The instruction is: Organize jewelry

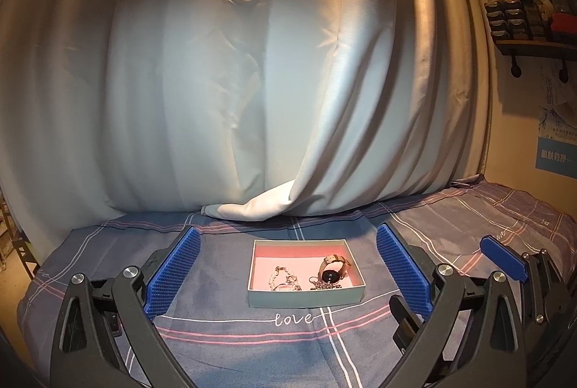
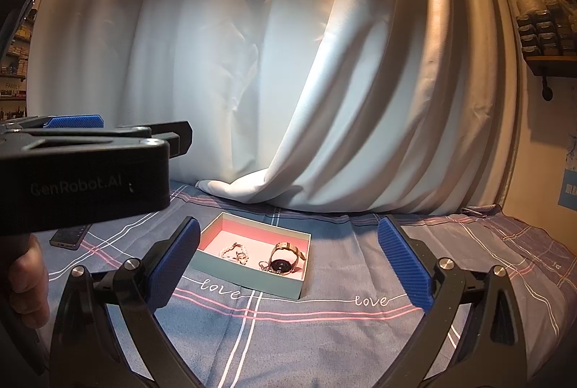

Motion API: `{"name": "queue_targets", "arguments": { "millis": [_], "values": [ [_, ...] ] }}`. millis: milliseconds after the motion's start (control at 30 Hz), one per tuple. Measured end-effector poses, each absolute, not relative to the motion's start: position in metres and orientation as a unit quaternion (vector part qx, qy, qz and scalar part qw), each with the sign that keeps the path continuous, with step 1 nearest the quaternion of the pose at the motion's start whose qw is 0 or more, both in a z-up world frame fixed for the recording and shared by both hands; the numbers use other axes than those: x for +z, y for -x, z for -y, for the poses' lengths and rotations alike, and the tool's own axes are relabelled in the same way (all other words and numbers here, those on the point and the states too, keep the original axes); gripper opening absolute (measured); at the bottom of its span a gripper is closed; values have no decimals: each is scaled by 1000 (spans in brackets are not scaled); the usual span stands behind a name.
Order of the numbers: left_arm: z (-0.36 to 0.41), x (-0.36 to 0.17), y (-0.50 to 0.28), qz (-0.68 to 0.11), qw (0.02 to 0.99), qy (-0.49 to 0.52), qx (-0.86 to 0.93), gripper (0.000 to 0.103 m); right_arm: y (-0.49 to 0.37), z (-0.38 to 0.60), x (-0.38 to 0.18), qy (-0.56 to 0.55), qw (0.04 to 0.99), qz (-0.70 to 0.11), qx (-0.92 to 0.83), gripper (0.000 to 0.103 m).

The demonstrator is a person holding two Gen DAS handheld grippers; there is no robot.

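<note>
**Both grippers wide and empty, box of jewelry ahead on the bed**

I hold my left gripper (image 1: 285,274) low over the bed (image 1: 252,352), its blue fingers (image 1: 173,269) spread wide to either side of the open box (image 1: 306,296), holding nothing. My right gripper (image 2: 288,265) is spread the same way and is also empty; its fingers (image 2: 404,265) frame the bedsheet with the box sitting toward the left one.

The jewelry already lies inside the box on its pink lining: a pearl bracelet (image 1: 279,278) at the left, a watch (image 1: 333,270) with a dark face at the right, and a small chain (image 1: 324,286) just in front of the watch, near the front wall. From the right wrist view the same three show, the watch (image 2: 285,260) tipped up on its strap. A phone (image 2: 70,236) rests on the sheet beyond the left gripper's body.

I judge the sorting nearly done, or only a tidy-up left. If I go in, I should take one piece at a time, closing on the watch strap rather than its face, and come down from above so my fingers clear the box walls. The chain is fine and lies flat; pinching it risks dragging the watch or nudging the light box across the soft sheet, so my other gripper could steady a wall.
</note>
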State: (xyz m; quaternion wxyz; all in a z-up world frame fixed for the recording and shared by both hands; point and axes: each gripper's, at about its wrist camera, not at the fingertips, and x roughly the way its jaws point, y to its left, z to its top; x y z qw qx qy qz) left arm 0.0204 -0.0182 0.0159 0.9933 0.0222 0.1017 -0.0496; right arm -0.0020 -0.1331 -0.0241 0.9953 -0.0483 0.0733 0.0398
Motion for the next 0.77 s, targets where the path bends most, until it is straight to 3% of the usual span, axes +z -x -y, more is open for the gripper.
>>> {"name": "queue_targets", "arguments": {
  "millis": [767],
  "values": [
    [26, 12, -19, -111, 992, -28, -52, 97, 3, 129, -21, 57, 995, -70, 38, 97]
  ]
}}
